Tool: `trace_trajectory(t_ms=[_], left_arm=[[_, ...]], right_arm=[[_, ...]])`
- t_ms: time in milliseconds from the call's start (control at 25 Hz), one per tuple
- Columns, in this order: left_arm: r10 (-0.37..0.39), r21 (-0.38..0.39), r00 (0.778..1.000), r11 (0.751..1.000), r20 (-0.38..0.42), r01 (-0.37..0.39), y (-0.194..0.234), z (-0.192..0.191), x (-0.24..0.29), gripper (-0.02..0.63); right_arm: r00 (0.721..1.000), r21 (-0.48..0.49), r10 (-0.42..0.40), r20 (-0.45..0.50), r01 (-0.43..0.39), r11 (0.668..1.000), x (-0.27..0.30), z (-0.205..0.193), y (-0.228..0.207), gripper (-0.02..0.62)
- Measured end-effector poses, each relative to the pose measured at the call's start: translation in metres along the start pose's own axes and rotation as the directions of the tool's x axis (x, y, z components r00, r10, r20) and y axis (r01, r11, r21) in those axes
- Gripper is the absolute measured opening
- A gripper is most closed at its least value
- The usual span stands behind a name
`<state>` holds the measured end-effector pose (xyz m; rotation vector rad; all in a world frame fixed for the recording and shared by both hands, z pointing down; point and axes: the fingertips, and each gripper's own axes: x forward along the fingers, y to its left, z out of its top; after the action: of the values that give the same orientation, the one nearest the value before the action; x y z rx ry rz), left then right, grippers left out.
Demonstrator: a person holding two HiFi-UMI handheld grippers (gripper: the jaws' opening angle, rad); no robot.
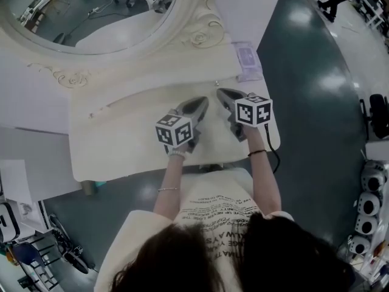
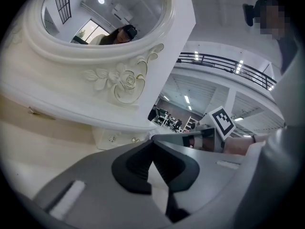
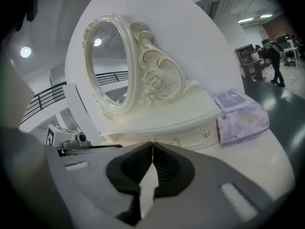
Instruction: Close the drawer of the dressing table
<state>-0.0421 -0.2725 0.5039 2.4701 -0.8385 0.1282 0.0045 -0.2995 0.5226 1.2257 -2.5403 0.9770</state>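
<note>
One cream dressing table (image 1: 121, 145) carries the small drawer (image 3: 192, 139) under its mirror shelf, seemingly flush already; it looks light, rigid and easy-sliding. Left claw (image 2: 152, 143) and right claw (image 3: 152, 146) are both pinched together, empty, suited to nudging the flat front beside the delicate knob (image 3: 206, 134).

Light is even and soft from ceiling lamps; both gripper views bend strongly and darken at the edges.

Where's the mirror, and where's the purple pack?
mirror (image 3: 108, 63): right gripper view, middle of the glass.
purple pack (image 3: 243, 119): right gripper view, on its flowery front side.
</note>
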Motion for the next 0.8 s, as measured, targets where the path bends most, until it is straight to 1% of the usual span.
trace_trajectory(t_ms=[280, 440, 600, 800], left_arm=[[-0.006, 0.029, 1.000, 1.000, 0.022, 0.006, -0.004, 0.008, -0.009, -0.002], [-0.018, 0.055, 0.999, 0.998, 0.043, 0.016, -0.012, 0.015, -0.013, -0.002], [-0.029, 0.083, 0.997, 0.996, 0.069, 0.023, -0.016, 0.023, -0.015, -0.002], [-0.035, 0.092, 0.996, 0.995, 0.087, 0.027, -0.017, 0.027, -0.016, -0.002]], right_arm=[[0.999, -0.015, 0.047, 0.028, -0.046, 0.999, 0.000, 0.005, 0.016, 0.003], [0.995, -0.066, 0.085, 0.050, -0.081, 0.995, -0.005, 0.015, 0.029, 0.003], [0.991, -0.124, 0.104, 0.088, -0.093, 0.988, -0.009, 0.024, 0.036, 0.003], [0.989, -0.136, 0.115, 0.088, -0.102, 0.985, -0.009, 0.023, 0.039, 0.003]])
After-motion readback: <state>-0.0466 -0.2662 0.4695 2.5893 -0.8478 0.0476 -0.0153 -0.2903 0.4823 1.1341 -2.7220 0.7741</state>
